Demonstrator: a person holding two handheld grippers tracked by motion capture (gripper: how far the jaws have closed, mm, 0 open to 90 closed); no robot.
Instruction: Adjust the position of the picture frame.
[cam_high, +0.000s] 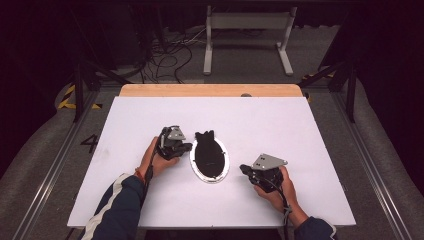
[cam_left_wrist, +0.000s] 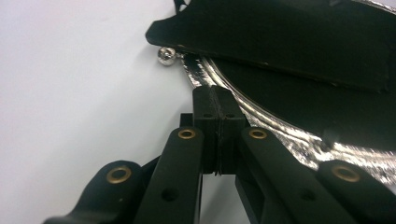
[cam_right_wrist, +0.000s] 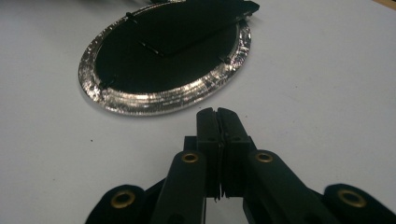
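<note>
Oval picture frame (cam_high: 209, 159) between both tongs: light, stiff, maybe breakable. Grab shiny rim. Left tongs (cam_left_wrist: 218, 100) squeezed together, empty, touching rim; right tongs (cam_right_wrist: 218, 122) same, near rim.

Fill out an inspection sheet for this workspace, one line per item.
Surface: white board on a wooden table, bare.
Job's things: oval silver-rimmed frame lying flat, black backing and stand up.
Clutter: nothing seen.
Tongs: left tongs shut, empty, tips at the frame's rim; right tongs shut, empty, short of the frame.
Cables: a loose tangle on the floor beyond the table.
Surroundings: grey floor, white stand behind, dark room.
</note>
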